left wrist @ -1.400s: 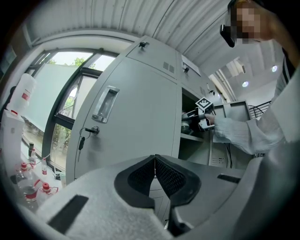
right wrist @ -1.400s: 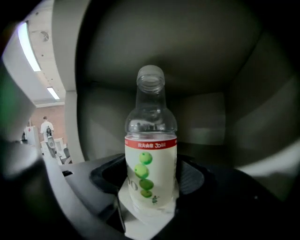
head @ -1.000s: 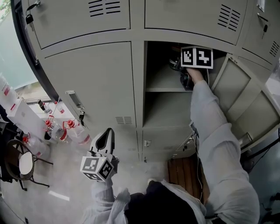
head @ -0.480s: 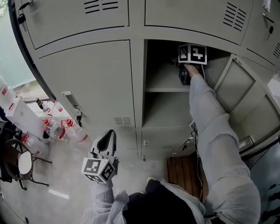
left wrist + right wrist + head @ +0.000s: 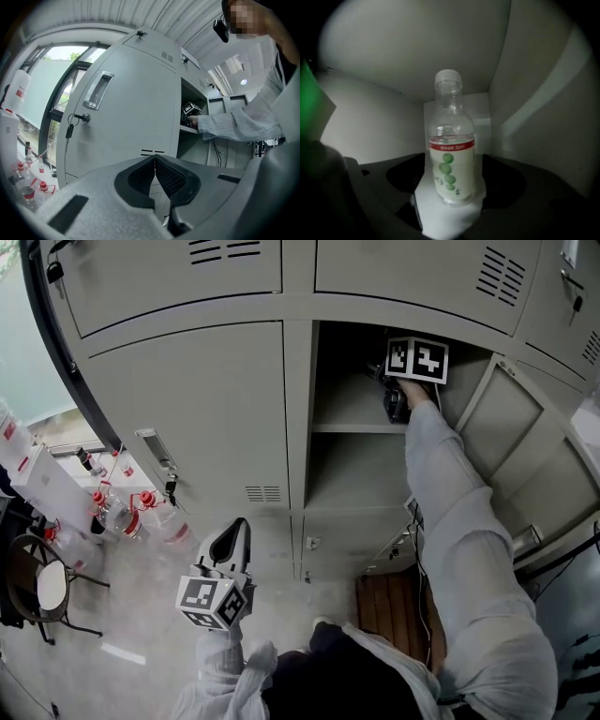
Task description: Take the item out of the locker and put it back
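Note:
A clear plastic bottle with a white cap and a red-banded label with green dots stands upright on the pale shelf inside the locker. My right gripper is around its lower half. The jaws are opening, and the dark pads stand a little off the bottle's sides. In the head view the right gripper reaches deep into the open upper compartment above the shelf, and the bottle is hidden there. My left gripper hangs low in front of the lockers. Its jaws are closed together on nothing, as the left gripper view also shows.
The locker door swings open at the right. A closed door with a key in its handle is at the left. Several red-capped bottles and a stool stand on the floor. Something green sits at the compartment's left.
The right gripper has moved slightly higher and deeper into the compartment. The left gripper has stayed about where it was.

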Demonstrator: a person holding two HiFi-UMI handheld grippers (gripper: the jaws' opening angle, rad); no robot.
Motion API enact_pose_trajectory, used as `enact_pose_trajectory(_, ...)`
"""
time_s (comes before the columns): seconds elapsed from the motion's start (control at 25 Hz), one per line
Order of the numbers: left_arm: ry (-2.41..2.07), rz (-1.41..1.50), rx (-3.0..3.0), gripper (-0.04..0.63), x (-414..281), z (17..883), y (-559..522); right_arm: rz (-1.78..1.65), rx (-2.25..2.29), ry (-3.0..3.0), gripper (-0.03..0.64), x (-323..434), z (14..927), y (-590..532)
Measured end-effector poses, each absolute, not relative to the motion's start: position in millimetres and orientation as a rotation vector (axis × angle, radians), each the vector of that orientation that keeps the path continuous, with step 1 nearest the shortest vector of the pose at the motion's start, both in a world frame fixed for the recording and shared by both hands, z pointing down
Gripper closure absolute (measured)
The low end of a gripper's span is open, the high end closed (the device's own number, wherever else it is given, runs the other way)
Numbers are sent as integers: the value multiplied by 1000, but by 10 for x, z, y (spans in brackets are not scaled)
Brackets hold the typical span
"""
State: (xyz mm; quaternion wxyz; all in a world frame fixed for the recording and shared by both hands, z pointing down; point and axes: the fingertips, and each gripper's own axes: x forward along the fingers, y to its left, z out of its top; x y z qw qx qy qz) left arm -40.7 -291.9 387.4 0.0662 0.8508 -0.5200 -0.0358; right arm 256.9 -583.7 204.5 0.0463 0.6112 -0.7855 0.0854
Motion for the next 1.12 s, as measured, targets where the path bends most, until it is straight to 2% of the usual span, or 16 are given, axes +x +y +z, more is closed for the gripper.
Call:
enact_pose_trajectory(0.36,-1547,-116,2594,588,-359,3818,-2713,193,1829,-2425,225,2441,1995,-5554)
enact_pose_trajectory(0.68,-1554,-133,2609,588,-405,3740,-2444,171,1768,-2494,225,2215,1840,-5182)
enact_pose_trajectory(1.12,-1461,-125,2639,588,-316,3804,-1971,97,1690,-2643,225,1884,1801,-4097)
